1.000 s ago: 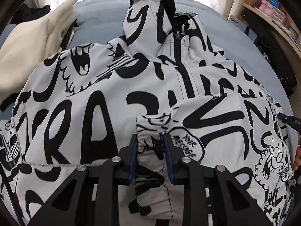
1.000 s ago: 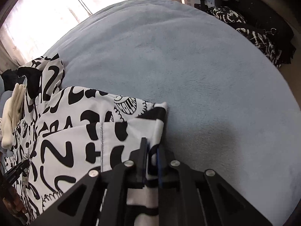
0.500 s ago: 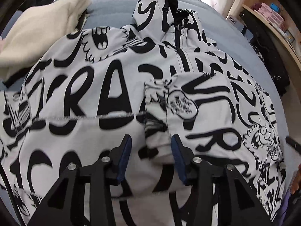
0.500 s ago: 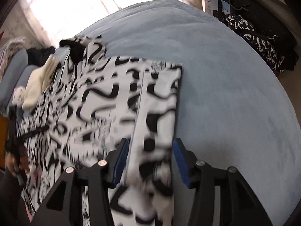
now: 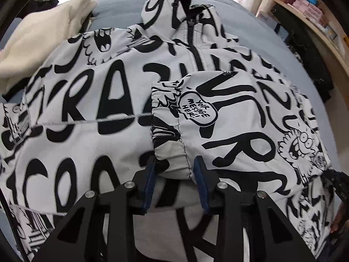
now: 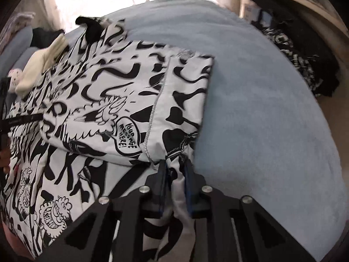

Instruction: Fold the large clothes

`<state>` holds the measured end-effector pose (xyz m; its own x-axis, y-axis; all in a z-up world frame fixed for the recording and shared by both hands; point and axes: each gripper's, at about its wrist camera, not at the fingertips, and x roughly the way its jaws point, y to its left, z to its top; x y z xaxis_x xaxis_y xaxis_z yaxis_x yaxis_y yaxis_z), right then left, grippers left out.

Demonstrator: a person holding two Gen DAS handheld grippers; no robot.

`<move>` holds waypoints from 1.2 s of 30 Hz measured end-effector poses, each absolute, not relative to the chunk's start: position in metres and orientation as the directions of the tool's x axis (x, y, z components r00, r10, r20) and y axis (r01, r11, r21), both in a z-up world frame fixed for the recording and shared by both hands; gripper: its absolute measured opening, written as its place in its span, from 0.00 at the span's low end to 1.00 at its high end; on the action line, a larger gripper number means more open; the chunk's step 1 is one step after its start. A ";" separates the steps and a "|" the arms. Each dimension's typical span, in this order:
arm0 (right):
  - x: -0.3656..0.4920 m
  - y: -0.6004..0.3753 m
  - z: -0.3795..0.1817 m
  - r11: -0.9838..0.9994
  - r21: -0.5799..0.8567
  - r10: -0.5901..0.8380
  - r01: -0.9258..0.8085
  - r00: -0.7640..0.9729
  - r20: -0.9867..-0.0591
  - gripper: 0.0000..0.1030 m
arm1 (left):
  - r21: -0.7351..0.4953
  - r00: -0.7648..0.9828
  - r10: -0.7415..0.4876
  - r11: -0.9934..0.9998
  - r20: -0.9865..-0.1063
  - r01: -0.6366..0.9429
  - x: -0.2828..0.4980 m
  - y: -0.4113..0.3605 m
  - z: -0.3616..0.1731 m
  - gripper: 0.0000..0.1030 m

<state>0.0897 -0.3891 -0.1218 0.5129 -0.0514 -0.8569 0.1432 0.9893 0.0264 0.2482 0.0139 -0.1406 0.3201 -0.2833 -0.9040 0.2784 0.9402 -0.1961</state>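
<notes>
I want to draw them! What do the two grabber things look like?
Both are alike. The left gripper and right gripper have black angular arms with triangle-shaped cut-outs, round silver bolts, and two flat fingers faced with dark blue pads.

Blue bed (image 6: 261, 113) — printed jacket (image 5: 122, 100), cream garment (image 5: 43, 43).

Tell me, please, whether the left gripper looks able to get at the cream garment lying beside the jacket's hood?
Probably not at once: the left gripper has the sleeve cuff between its jaws, and the cream garment lies across the jacket.
</notes>
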 end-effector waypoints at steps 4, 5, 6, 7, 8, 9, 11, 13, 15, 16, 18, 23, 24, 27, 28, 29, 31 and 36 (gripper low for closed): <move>0.082 -0.401 -0.149 0.981 0.001 -0.085 0.192 0.441 -0.894 0.11 | -0.160 0.332 -0.261 0.940 -0.906 0.302 0.241 0.013 -0.151 0.35; 0.081 -0.403 -0.150 0.980 0.015 -0.074 0.197 0.439 -0.895 0.11 | -0.155 0.336 -0.255 0.942 -0.907 0.297 0.240 0.014 -0.151 0.36; 0.078 -0.407 -0.144 0.975 0.042 -0.061 0.218 0.446 -0.893 0.12 | -0.155 0.339 -0.253 0.945 -0.906 0.289 0.241 0.016 -0.149 0.36; 0.078 -0.409 -0.137 0.971 0.061 -0.051 0.233 0.447 -0.893 0.13 | -0.146 0.347 -0.243 0.948 -0.906 0.282 0.240 0.017 -0.144 0.36; 0.078 -0.409 -0.132 0.968 0.071 -0.047 0.242 0.451 -0.891 0.14 | -0.132 0.358 -0.232 0.950 -0.905 0.281 0.239 0.018 -0.140 0.36; 0.078 -0.408 -0.121 0.963 0.078 -0.051 0.257 0.462 -0.885 0.16 | -0.113 0.373 -0.217 0.953 -0.902 0.281 0.238 0.019 -0.134 0.36; 0.081 -0.399 -0.106 0.961 0.048 -0.090 0.272 0.475 -0.875 0.21 | -0.068 0.421 -0.185 0.958 -0.888 0.277 0.233 0.022 -0.119 0.37; 0.087 -0.384 -0.095 0.964 0.020 -0.115 0.264 0.489 -0.864 0.43 | 0.004 0.505 -0.137 0.964 -0.852 0.267 0.226 0.024 -0.104 0.38; 0.094 -0.363 -0.085 0.973 0.033 -0.093 0.226 0.524 -0.847 0.56 | 0.044 0.561 -0.115 0.964 -0.820 0.262 0.220 0.020 -0.092 0.38; 0.098 -0.357 -0.082 0.977 0.036 -0.084 0.210 0.536 -0.840 0.56 | 0.027 0.558 -0.130 0.964 -0.819 0.264 0.219 0.018 -0.089 0.38; 0.108 -0.332 -0.075 0.988 0.046 -0.048 0.148 0.573 -0.818 0.56 | -0.047 0.523 -0.189 0.961 -0.831 0.271 0.218 0.013 -0.085 0.38; 0.145 -0.277 -0.087 0.991 0.124 0.074 0.049 0.568 -0.820 0.56 | -0.121 0.453 -0.236 0.956 -0.860 0.268 0.225 -0.019 -0.100 0.38; 0.153 -0.271 -0.092 0.987 0.157 0.113 0.032 0.559 -0.821 0.56 | -0.135 0.442 -0.249 0.953 -0.862 0.272 0.224 -0.026 -0.105 0.38; 0.170 -0.261 -0.117 0.965 0.262 0.224 0.011 0.485 -0.846 0.56 | -0.163 0.405 -0.266 0.949 -0.875 0.271 0.223 -0.042 -0.124 0.38; 0.175 -0.262 -0.126 0.959 0.283 0.243 0.015 0.467 -0.850 0.54 | -0.169 0.395 -0.269 0.948 -0.878 0.271 0.222 -0.045 -0.130 0.38; 0.180 -0.265 -0.135 0.962 0.270 0.229 0.029 0.452 -0.862 0.53 | -0.156 0.393 -0.257 0.950 -0.883 0.271 0.222 -0.049 -0.135 0.38; 0.180 -0.274 -0.145 0.970 0.237 0.189 0.053 0.448 -0.874 0.40 | -0.108 0.404 -0.223 0.951 -0.887 0.289 0.220 -0.055 -0.144 0.38; 0.160 -0.335 -0.138 0.972 0.136 0.025 0.190 0.494 -0.869 0.33 | -0.089 0.414 -0.219 0.946 -0.884 0.311 0.223 -0.045 -0.147 0.38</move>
<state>0.1602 -0.3352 -0.1377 0.4937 0.0254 -0.8693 0.1896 0.9724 0.1361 0.2226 -0.0453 -0.1469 0.4137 -0.2191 -0.8837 0.3111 0.9462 -0.0890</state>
